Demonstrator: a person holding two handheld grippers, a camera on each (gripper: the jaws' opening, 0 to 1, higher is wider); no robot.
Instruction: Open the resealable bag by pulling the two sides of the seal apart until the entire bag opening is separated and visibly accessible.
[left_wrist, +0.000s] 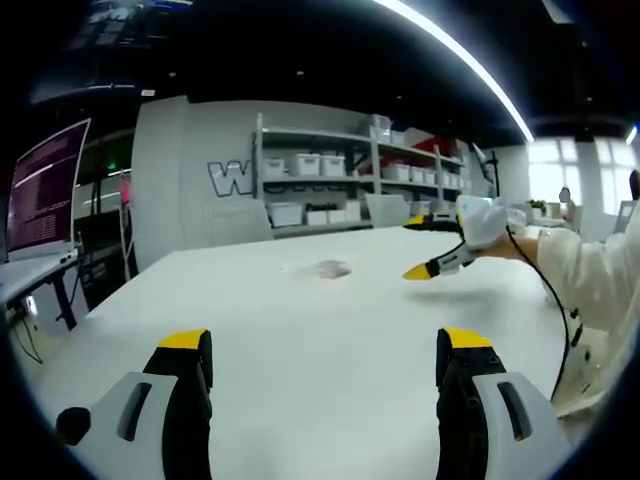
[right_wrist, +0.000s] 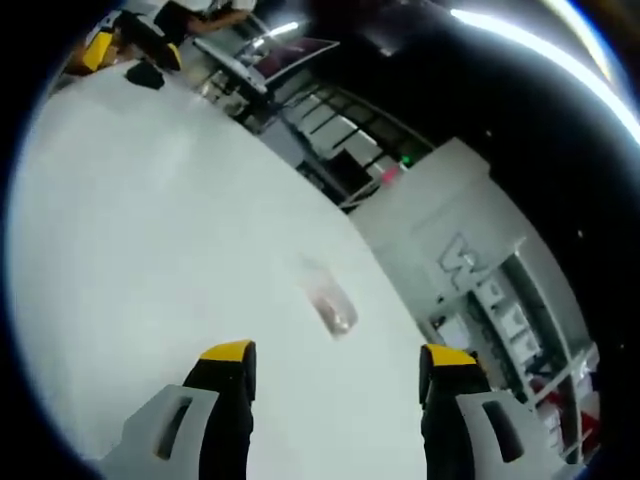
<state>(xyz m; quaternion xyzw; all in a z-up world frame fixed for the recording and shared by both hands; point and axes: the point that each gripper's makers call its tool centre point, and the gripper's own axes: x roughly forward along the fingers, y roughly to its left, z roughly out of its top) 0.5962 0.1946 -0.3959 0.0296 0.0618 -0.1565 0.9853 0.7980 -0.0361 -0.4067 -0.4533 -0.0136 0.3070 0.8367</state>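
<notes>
- Left gripper (left_wrist: 325, 350): jaws spread wide, nothing between them; black fingers with yellow tips and grey housings, hovering low over the table (left_wrist: 300, 400).
- Right gripper (right_wrist: 340, 360): jaws likewise spread apart, holding nothing. It comes into the left gripper view from the right (left_wrist: 432, 247), held above the table by a gloved hand (left_wrist: 487, 222) in a pale sleeve (left_wrist: 590, 270), with a thin black cable (left_wrist: 552, 300) trailing from it.
- Resealable bag (left_wrist: 333, 268): lies flat near the middle of the table, well apart from both grippers. In the right gripper view (right_wrist: 332, 302) it sits just ahead of the jaws, between their lines, clear and thin, faintly pinkish inside; whether the seal is parted cannot be told.
- Table: broad, white, smooth, matte; nothing lies between either gripper and the bag.
- Surroundings: metal shelving (left_wrist: 360, 180) with white bins behind the table; a white wall panel with large lettering (left_wrist: 235, 180); a monitor (left_wrist: 45, 190) with a lit purplish screen at the left, on a side desk; a long ceiling light strip (left_wrist: 460, 60).
</notes>
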